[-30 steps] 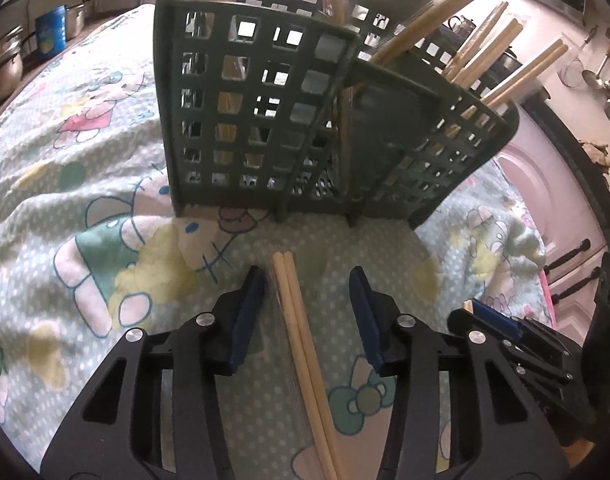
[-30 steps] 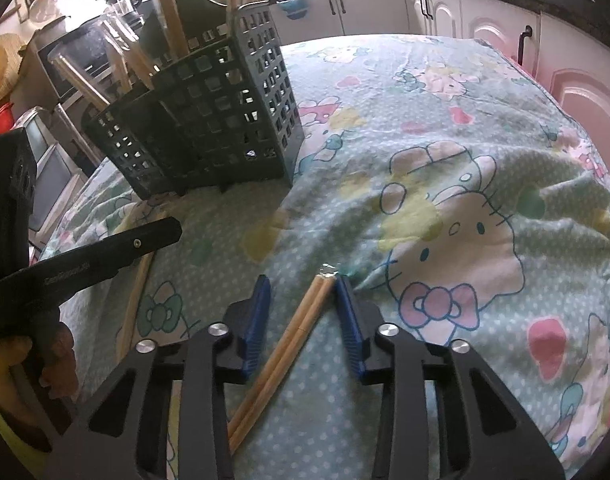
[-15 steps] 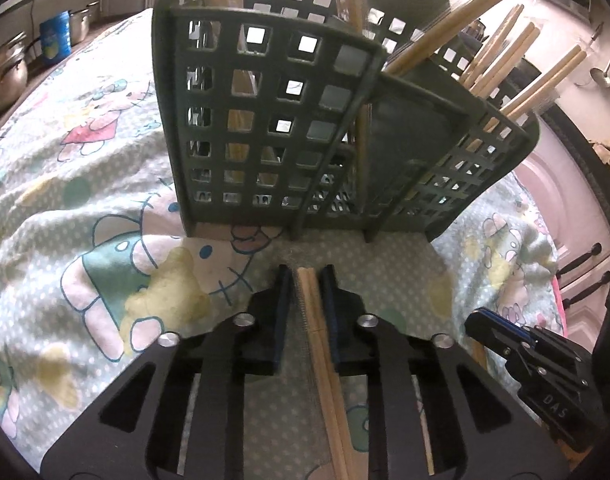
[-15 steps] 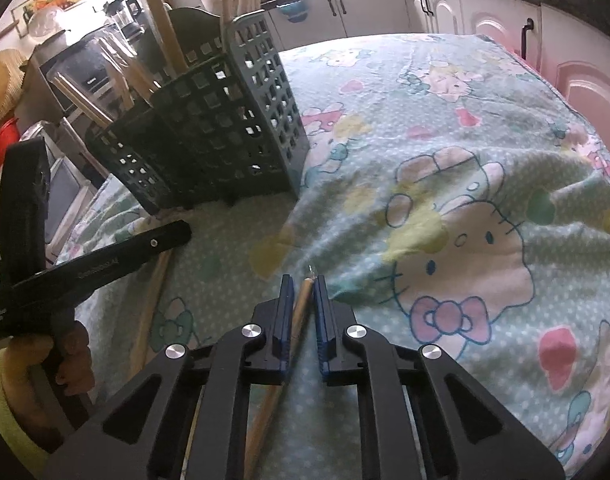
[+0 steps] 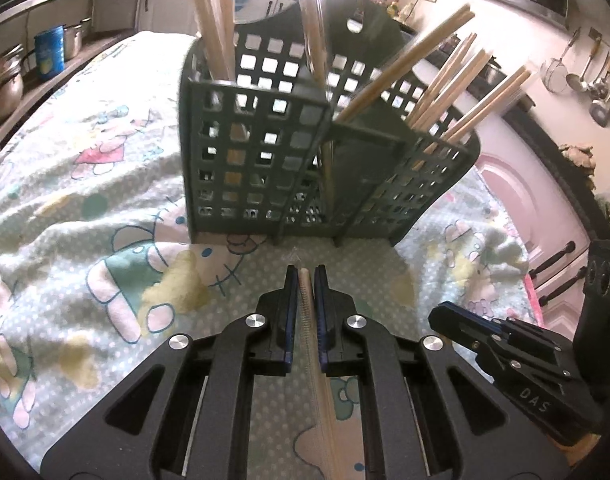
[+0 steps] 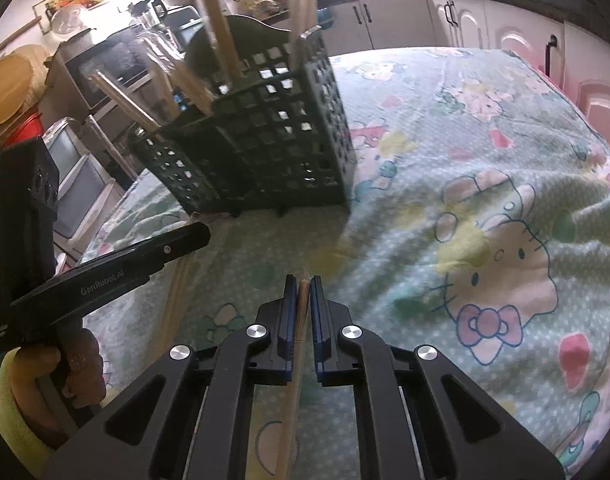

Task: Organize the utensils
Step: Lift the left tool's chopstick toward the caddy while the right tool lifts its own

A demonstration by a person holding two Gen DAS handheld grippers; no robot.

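A dark green lattice utensil holder (image 5: 265, 168) stands on the cartoon-cat tablecloth with several wooden chopsticks (image 5: 461, 92) leaning in its compartments; it also shows in the right wrist view (image 6: 265, 152). My left gripper (image 5: 305, 276) is shut on a pair of wooden chopsticks (image 5: 305, 292), just in front of the holder's base. My right gripper (image 6: 304, 282) is shut on another pair of chopsticks (image 6: 301, 312), held above the cloth in front of the holder. The right gripper (image 5: 505, 344) shows at the lower right of the left view.
The cartoon-cat tablecloth (image 6: 485, 220) covers the table. Pots and a blue can (image 5: 49, 54) stand on a counter at far left. Ladles (image 5: 593, 80) hang on the wall at right. Pink cabinet doors (image 5: 517, 200) lie beyond the table edge. The left gripper body (image 6: 85, 272) crosses the right view.
Both grippers have closed on their chopstick pairs and lifted them off the cloth. Both views have risen and tilted, the holder now seen from higher up.
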